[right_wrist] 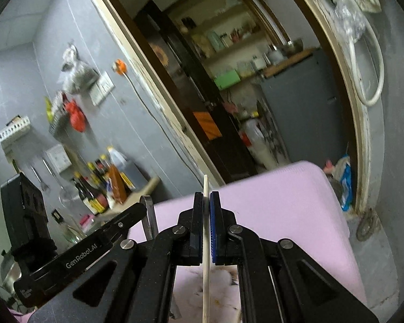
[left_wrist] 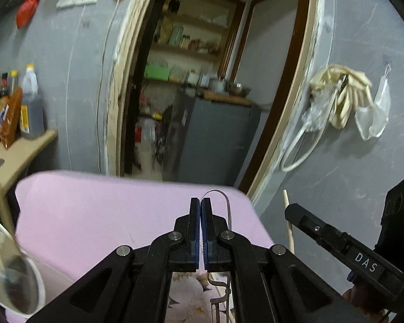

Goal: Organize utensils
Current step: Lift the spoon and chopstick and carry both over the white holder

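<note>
My left gripper [left_wrist: 200, 202] is shut on a metal utensil with a thin looped wire handle [left_wrist: 223, 196]; its lower part [left_wrist: 218, 296] hangs below the jaws. It is held above the pink-covered table [left_wrist: 94, 210]. My right gripper [right_wrist: 206, 196] is shut on a pale wooden chopstick [right_wrist: 206, 282] that stands upright between the pads. The chopstick also shows at the right of the left wrist view [left_wrist: 289, 223], and the metal utensil [right_wrist: 149, 215] shows beside the left gripper's body in the right wrist view. A clear ladle-like bowl [left_wrist: 13, 277] blurs at lower left.
A doorway [left_wrist: 196, 80] opens behind the table onto a pantry with shelves and a grey cabinet [left_wrist: 212, 140]. A counter with sauce bottles [left_wrist: 18, 107] stands at left. Gloves and bags [left_wrist: 344, 99] hang on the grey wall at right.
</note>
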Available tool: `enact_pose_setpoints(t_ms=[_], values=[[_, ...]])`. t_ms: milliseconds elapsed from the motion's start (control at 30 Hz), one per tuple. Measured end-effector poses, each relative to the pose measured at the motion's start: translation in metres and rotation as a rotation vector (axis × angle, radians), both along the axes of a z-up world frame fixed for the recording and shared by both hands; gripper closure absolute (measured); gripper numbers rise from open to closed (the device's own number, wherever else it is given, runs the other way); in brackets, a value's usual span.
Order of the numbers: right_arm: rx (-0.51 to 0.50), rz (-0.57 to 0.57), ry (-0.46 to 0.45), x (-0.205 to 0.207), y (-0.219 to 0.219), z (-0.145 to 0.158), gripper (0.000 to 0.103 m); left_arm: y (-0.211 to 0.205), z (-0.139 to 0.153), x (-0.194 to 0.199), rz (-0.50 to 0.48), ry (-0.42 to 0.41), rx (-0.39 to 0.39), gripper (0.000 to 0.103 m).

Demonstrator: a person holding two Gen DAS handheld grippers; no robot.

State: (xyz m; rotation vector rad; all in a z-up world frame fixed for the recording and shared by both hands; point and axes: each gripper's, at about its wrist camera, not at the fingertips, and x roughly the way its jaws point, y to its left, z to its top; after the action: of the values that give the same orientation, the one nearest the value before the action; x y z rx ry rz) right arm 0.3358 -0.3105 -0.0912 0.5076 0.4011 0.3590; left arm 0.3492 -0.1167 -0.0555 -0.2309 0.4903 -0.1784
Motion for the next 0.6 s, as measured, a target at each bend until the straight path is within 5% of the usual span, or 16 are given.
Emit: enact_pose_setpoints(t_ms=[600], values=[[0.104, -0.017, -0.341, -0.031, 0.115, 0.114, 0.099, 0.114, 0.105, -0.06, 0.13, -0.188, -0.034, 0.101]])
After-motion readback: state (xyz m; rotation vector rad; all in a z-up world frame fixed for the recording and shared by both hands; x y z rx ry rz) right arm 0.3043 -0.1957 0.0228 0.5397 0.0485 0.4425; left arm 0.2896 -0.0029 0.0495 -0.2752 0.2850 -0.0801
